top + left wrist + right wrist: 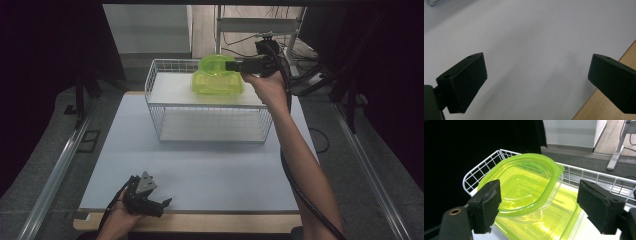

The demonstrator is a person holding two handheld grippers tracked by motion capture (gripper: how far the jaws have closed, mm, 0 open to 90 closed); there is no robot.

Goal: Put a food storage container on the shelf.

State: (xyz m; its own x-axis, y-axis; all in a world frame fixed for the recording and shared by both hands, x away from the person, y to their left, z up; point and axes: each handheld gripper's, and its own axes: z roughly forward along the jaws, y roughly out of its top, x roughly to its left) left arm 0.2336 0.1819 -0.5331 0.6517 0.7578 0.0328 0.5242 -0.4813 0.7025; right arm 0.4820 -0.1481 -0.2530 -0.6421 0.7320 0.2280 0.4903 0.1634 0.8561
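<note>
Where nested, green tubs point(529, 195) atop wire rack point(481, 170)

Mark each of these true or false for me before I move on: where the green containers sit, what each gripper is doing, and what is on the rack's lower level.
1. The oval green container lies in the rectangular green container. True.
2. Both containers are on the lower level of the white wire rack. False: they sit on its upper shelf.
3. The right gripper is clamped on the oval container. False: its jaws stand open, pads clear of the rim.
4. The left gripper is open over the white table mat. True.
5. The left gripper holds a lid. False: nothing is between its jaws.
</note>
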